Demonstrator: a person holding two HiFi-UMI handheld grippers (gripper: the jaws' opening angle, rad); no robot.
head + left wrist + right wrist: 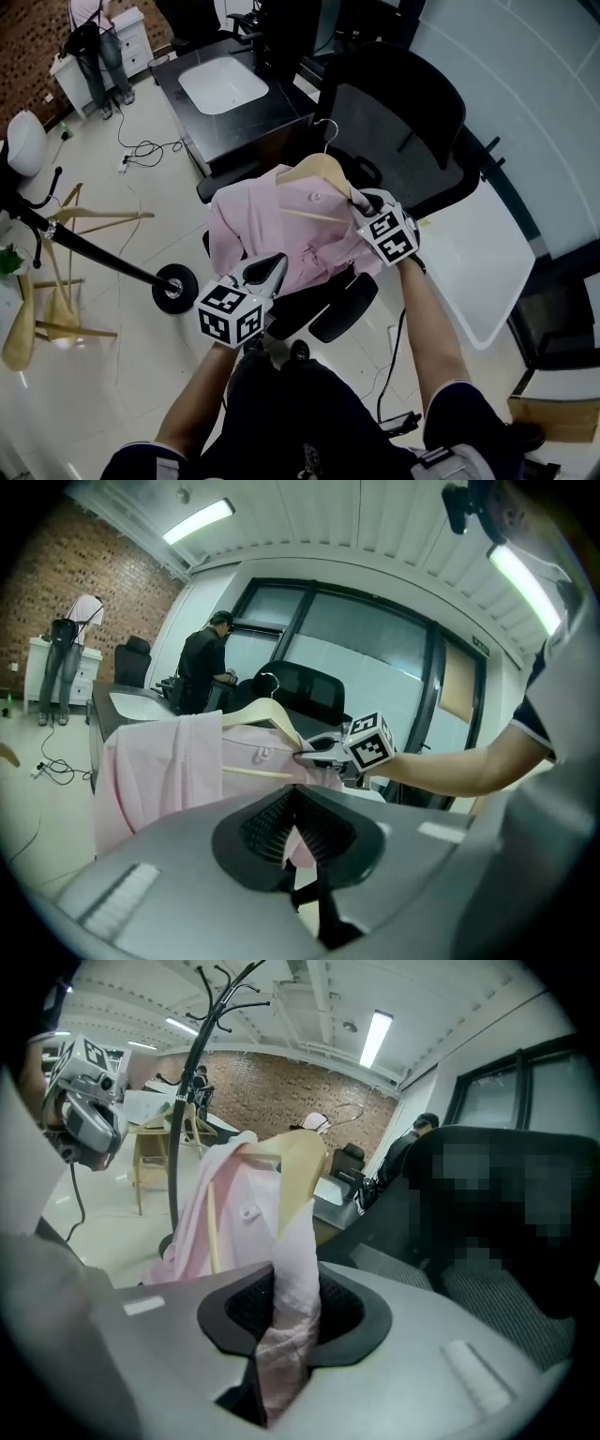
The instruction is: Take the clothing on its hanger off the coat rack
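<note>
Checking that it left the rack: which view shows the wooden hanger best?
The head view: the wooden hanger shows its metal hook free, both shoulders and crossbar against the pink shirt. The left gripper view gives hook, one shoulder and crossbar from the side; the right gripper view mostly one shoulder, close and foreshortened.

The shirt is pale pink, the hanger light wood, coat rack and chair black.
</note>
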